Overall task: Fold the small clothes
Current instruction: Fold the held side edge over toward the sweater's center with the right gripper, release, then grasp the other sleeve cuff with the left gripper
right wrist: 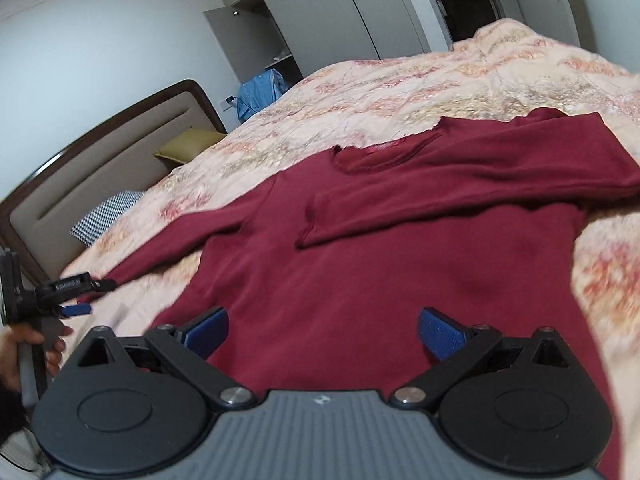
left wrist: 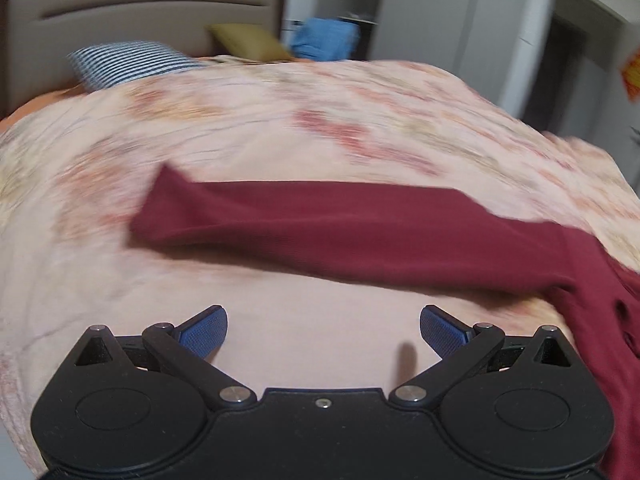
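Hovering with its blue pads spread wide and nothing between them, the right gripper (right wrist: 323, 332) hangs just over the lower body of the one maroon sweater (right wrist: 360, 264), which lies flat on the floral quilt (right wrist: 440, 80). Ahead of its fingers, one sleeve (right wrist: 460, 196) is folded across the chest, its cuff stopping near the middle; the other sleeve (left wrist: 320, 224) stretches out to the left, toward the left gripper (left wrist: 323, 332). That gripper is also wide apart and empty, held above bare quilt with the outstretched sleeve lying crosswise just beyond its tips; the left wrist view is blurred. In the right wrist view the left gripper shows at the far left edge, near the sleeve's cuff, with the person's hand (right wrist: 24, 344) on its handle.

Farther off, beyond the quilt, stand one padded headboard (right wrist: 100, 168), one striped pillow (right wrist: 108, 216), one olive cushion (right wrist: 188, 148) and one heap of blue cloth (right wrist: 256, 92) near an open cupboard (right wrist: 256, 44).
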Available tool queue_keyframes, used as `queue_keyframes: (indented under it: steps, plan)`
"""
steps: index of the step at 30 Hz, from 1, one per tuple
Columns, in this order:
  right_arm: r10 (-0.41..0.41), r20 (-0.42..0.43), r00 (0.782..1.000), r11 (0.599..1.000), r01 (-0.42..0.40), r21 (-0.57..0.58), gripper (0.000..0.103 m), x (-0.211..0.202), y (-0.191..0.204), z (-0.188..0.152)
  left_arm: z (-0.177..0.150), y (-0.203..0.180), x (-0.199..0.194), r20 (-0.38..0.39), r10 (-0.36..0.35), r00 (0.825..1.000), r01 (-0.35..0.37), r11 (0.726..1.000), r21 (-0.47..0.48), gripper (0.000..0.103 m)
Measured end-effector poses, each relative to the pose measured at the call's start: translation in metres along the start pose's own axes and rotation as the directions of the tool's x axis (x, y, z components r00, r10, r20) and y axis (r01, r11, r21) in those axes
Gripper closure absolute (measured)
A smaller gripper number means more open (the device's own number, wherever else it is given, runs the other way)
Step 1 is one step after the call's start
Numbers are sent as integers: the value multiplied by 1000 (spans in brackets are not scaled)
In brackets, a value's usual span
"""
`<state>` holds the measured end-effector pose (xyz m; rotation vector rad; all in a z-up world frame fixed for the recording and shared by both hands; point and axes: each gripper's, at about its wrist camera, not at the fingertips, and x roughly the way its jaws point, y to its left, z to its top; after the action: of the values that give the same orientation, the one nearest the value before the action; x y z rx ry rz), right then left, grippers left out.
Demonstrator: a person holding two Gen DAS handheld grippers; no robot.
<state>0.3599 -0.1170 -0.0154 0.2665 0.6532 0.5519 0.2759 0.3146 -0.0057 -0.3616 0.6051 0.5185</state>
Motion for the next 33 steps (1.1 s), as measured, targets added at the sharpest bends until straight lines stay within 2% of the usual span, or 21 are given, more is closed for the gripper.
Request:
queue_keyframes:
  steps: [3, 7, 8, 13, 15, 20, 24, 27, 30, 32, 33]
  plan:
    - [-44, 8, 999, 997, 44, -58, 0, 5, 12, -17, 7, 33, 7, 44, 31, 999, -28, 997, -73, 1]
    - [-97, 22, 995, 985, 99, -144, 0, 8, 25, -33, 21, 51, 15, 95, 65, 993, -53, 991, -123, 1]
    - [-107, 24, 994, 981, 109, -160, 0, 8, 27, -35, 23, 54, 17, 100, 67, 993, -53, 989, -140, 3]
    - [-129, 25, 991, 972, 132, -194, 0, 13, 31, -41, 36, 60, 32, 102, 95, 990, -65, 961, -270, 31]
    - [-127, 27, 992, 973, 130, -191, 0, 13, 28, -41, 37, 65, 35, 112, 112, 987, -67, 936, -346, 44]
    - [-124, 31, 992, 972, 128, -197, 0, 15, 27, -41, 35, 83, 37, 122, 117, 986, -36, 849, -527, 62]
    - [-120, 38, 992, 972, 125, -197, 0, 15, 26, -43, 31, 85, 35, 111, 146, 983, -57, 818, -573, 87]
    - [-118, 41, 992, 972, 123, -201, 0, 15, 25, -43, 29, 83, 28, 125, 159, 979, -59, 815, -576, 99]
    - [-114, 44, 992, 972, 121, -200, 0, 15, 24, -43, 30, 81, 19, 158, 188, 969, -68, 823, -564, 99]
    - [-114, 44, 992, 972, 121, -201, 0, 14, 24, -43, 30, 79, 15, 172, 180, 969, -57, 832, -552, 99]
    - [-114, 45, 992, 972, 121, -201, 0, 14, 24, -43, 31, 78, 16, 159, 167, 973, -57, 842, -537, 91]
